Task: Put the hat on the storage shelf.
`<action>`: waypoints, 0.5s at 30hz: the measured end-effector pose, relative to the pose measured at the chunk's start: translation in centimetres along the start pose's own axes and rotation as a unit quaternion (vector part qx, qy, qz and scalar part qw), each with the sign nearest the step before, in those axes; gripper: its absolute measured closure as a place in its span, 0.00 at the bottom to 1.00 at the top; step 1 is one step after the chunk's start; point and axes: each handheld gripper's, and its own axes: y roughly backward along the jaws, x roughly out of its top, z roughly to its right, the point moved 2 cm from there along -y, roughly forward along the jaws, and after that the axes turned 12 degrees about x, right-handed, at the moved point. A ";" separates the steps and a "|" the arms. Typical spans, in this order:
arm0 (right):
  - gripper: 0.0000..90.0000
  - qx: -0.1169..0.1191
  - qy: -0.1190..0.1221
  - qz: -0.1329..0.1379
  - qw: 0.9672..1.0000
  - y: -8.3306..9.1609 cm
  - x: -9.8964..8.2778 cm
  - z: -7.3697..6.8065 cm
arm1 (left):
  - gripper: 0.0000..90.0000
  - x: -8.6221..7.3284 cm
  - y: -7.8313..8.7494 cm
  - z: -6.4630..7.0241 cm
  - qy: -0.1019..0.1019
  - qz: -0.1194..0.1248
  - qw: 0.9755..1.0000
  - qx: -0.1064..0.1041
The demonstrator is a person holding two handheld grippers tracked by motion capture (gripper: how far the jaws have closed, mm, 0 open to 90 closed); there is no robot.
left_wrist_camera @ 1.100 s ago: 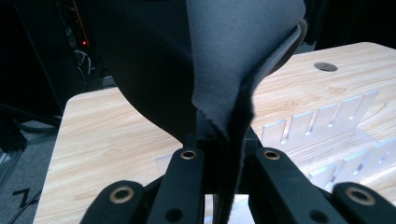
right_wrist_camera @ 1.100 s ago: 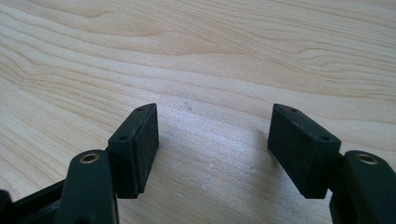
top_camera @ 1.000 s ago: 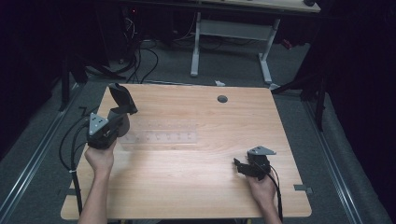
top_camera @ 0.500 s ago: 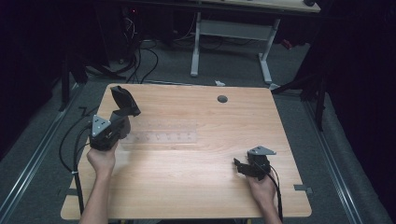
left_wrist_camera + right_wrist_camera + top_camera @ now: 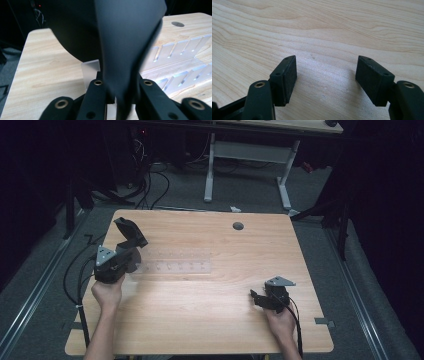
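The left tool (image 5: 131, 251) pinches a thin, stiff-looking black plate (image 5: 131, 231) by its lower edge above the clear slotted rack (image 5: 175, 266) on the tabletop (image 5: 210, 320), probably light and slippery, while the right tool (image 5: 260, 301) rests wide and empty.

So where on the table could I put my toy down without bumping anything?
Best spot: the bare wood of the table between the clear slotted rack and the near edge, with the right gripper on one side. The far right, past the round hole, is bare too. It is crowded at the left, where the left gripper holds a black object by the rack.
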 end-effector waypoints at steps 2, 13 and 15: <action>0.38 0.000 -0.001 0.000 1.000 0.0 0.0 0.0 | 0.88 0.0 0.1 -0.2 0.000 -0.007 1.000 0.003; 0.37 0.001 -0.001 0.000 1.000 0.0 0.0 0.0 | 0.50 0.7 1.2 -0.7 0.008 -0.023 0.999 0.021; 0.37 0.001 0.000 0.000 1.000 0.0 0.0 0.0 | 0.45 0.8 1.9 -0.9 0.013 -0.018 1.000 0.021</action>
